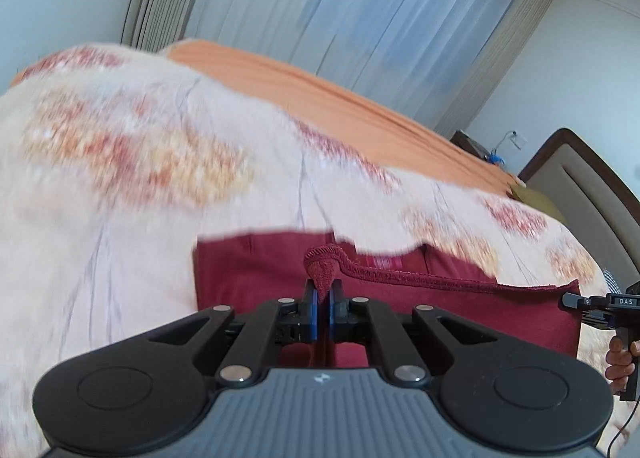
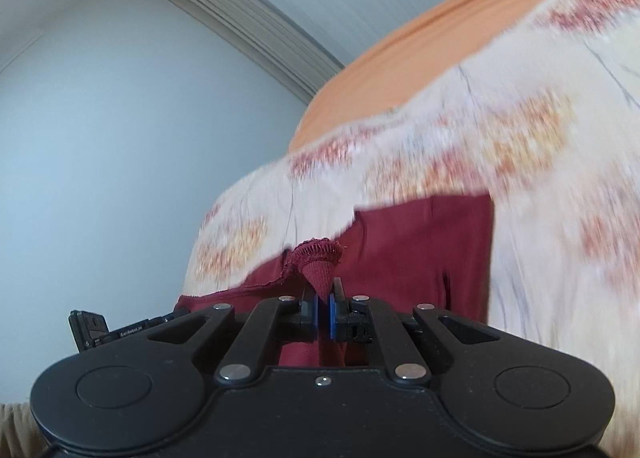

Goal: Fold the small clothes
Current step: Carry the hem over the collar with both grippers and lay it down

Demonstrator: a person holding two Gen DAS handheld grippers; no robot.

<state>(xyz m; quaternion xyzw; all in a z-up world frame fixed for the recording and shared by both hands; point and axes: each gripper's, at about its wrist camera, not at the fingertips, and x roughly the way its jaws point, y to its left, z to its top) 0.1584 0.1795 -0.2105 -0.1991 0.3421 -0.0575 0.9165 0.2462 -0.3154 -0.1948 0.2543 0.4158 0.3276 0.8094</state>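
Observation:
A dark red garment (image 1: pixel 256 270) lies on a cream floral bedspread (image 1: pixel 120 162). My left gripper (image 1: pixel 323 298) is shut on a bunched corner of its hem and holds that edge lifted. The stitched hem runs taut to the right toward the right gripper's body (image 1: pixel 600 304), seen at the frame edge with a hand under it. In the right wrist view my right gripper (image 2: pixel 323 300) is shut on the other hem corner of the red garment (image 2: pixel 420 242). The left gripper's body (image 2: pixel 92 328) shows at the lower left.
An orange sheet (image 1: pixel 320 90) covers the far side of the bed. A padded headboard (image 1: pixel 580 186) stands at the right. White curtains (image 1: pixel 360 6) hang behind. The bedspread (image 2: pixel 540 178) fills the right of the right wrist view.

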